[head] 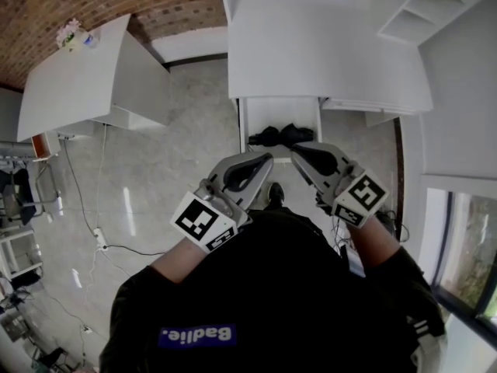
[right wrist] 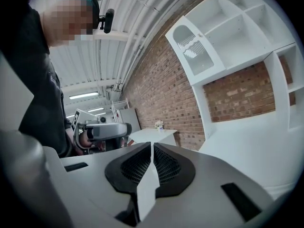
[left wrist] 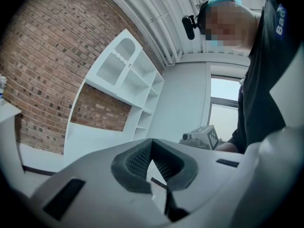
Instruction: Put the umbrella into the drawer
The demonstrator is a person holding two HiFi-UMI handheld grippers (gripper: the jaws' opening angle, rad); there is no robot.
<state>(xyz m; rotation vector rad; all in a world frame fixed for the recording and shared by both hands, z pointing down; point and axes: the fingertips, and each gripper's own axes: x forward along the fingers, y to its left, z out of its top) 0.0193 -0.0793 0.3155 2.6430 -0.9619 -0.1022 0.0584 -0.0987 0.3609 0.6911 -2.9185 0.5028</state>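
A black folded umbrella lies inside the open white drawer of the cabinet, seen in the head view. Both grippers hang side by side above the drawer's near end, close to the person's body. My left gripper has its pads together with nothing between them. My right gripper is shut too and holds nothing. Neither one touches the umbrella. Each gripper view looks out level at the room, and the drawer is out of sight in both.
The white cabinet top spreads behind the drawer. An open shelf unit stands at the back right. A white table with a small flower pot stands at the left. A power strip with cables lies on the floor.
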